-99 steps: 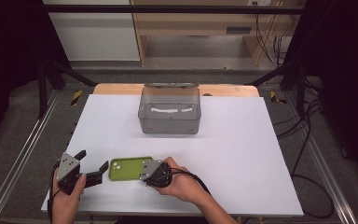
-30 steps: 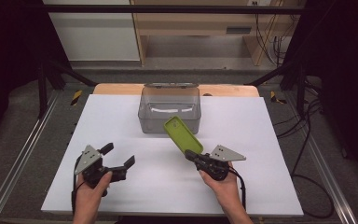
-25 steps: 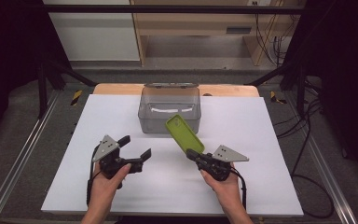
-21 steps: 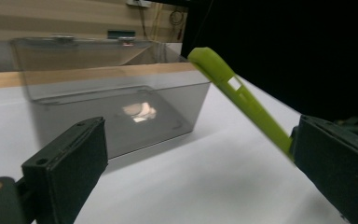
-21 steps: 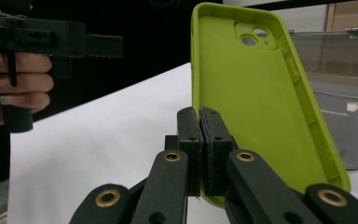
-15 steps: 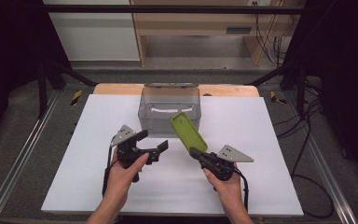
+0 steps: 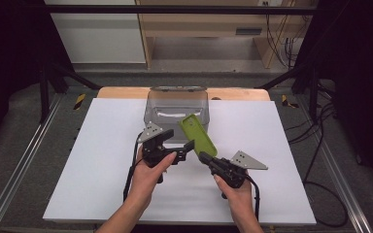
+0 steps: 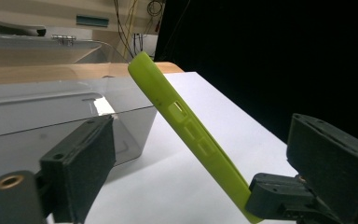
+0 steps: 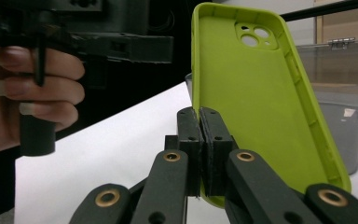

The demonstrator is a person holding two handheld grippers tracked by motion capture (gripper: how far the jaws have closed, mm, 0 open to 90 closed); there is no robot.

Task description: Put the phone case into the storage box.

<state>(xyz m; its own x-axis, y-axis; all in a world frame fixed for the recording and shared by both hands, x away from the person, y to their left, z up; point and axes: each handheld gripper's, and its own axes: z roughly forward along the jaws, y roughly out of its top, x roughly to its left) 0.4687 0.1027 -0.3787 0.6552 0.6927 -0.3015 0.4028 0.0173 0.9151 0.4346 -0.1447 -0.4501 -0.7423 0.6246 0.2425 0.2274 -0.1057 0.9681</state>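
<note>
Nearest us, the right tool (image 7: 205, 157) has its black jaws pressed together on the bottom edge of a lime-green soft-looking phone case (image 7: 198, 134), holding it tilted up off the white counter (image 7: 281, 145). In the right gripper view we look into the case's hollow inner side, with a raised lip and camera cut-outs near the top. The grip is only a thin pinch on one rim, so we judge the flexible case could bend or swing out of the jaws if it gets nudged.

Just beside it, the left tool (image 7: 187, 147) has its jaws spread wide, padded blocks on either side of the case's edge in the left gripper view, not touching it yet. If those jaws push sideways before they grip, we reckon the case could twist out of the right tool.

Farther back stands a clear, smoky plastic box (image 7: 177, 108) with rounded corners and glossy walls, close behind the case.
</note>
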